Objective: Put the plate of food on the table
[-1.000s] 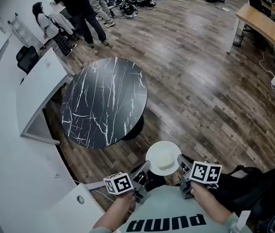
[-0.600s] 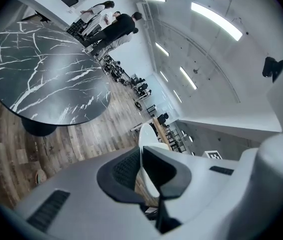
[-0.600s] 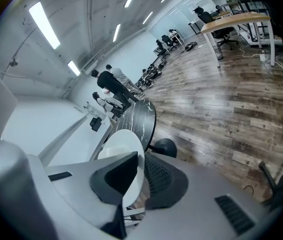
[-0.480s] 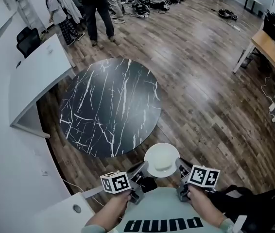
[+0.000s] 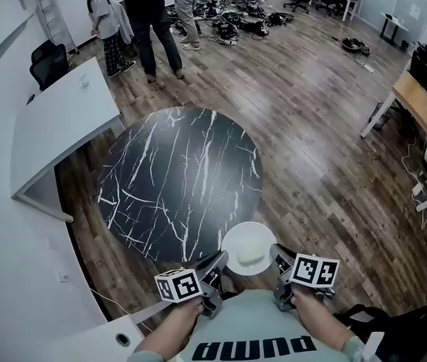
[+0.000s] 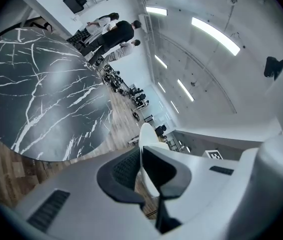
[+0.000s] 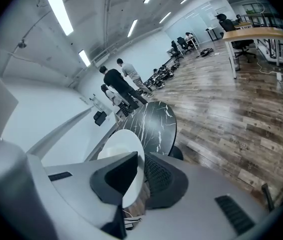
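On the head view, I have the white plate point(image 5: 249, 249) clamped between both tools. The left gripper point(image 5: 218, 263) bites its left rim and the right gripper point(image 5: 279, 259) bites its right rim. The plate is carried in the air just ahead of both sets of jaws, partly over the near edge of the round black marbled tabletop point(image 5: 179, 179) and partly over the wooden floor point(image 5: 327, 164). Well beyond the jaws, past the tabletop, several people point(image 5: 147, 21) are standing, and a white counter point(image 5: 59, 119) lies off to the left.

On the left gripper view, my left gripper point(image 6: 142, 160) has its jaws narrowed onto the plate point(image 6: 146, 136), whose thin rim runs edge-on between them. The tabletop point(image 6: 36, 94) spreads out ahead and to the left of the jaws.

On the right gripper view, the right gripper point(image 7: 139, 173) has its jaws pinched on the plate point(image 7: 123, 148), whose white disc rises up and to the left from them. The tabletop point(image 7: 151, 124) lies just beyond it, with the people point(image 7: 119, 86) farther off.
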